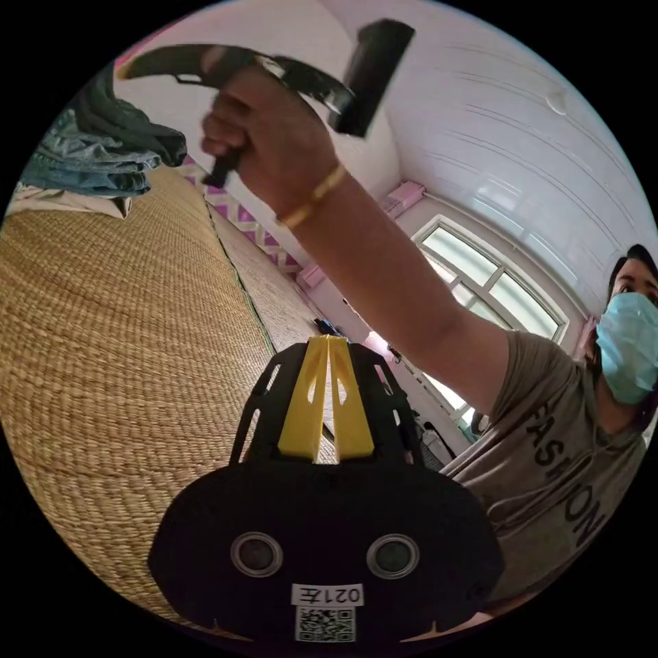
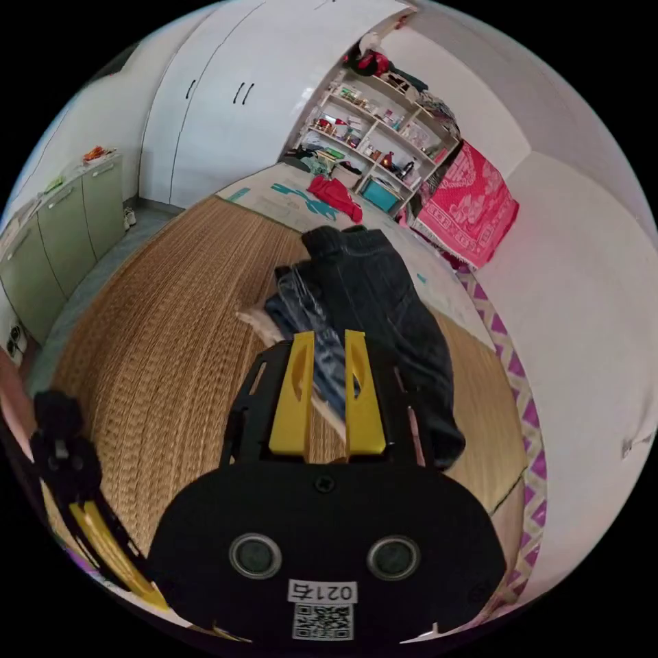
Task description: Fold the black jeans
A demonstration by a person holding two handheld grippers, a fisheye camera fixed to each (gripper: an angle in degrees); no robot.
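Left gripper (image 1: 327, 340): the two yellow jaws stand closed against each other, tips touching, with nothing between them. The jaws touch no cloth. The woven mat (image 1: 116, 329) lies beyond and to the left of the jaws. A pile of clothes (image 1: 103, 147) sits far ahead at the upper left of the left gripper view, well apart from the jaw tips; dark fabric lies on top of blue denim there. Above the jaws, a person's hand (image 1: 267, 147) grips the handle of the right gripper (image 1: 373, 75), which is held in the air; from this angle its jaw state cannot be told. The person's arm runs down to the right of the left gripper.

Right gripper (image 2: 327, 336): the yellow jaws stand at a narrow opening, a slim gap visible between them, holding nothing. The black jeans (image 2: 387, 301) lie on the woven mat (image 2: 171, 343) directly ahead of the jaw tips and extend to the right of them, spread lengthwise over a stack of blue denim garments (image 2: 308, 315). The jaws hang above this pile; contact with the cloth is not visible. In the right gripper view the left gripper (image 2: 103, 531) appears at the lower left, low and beside the camera housing. Beyond the jeans, a red garment (image 2: 336, 195) lies on the floor near open shelves (image 2: 373, 144).
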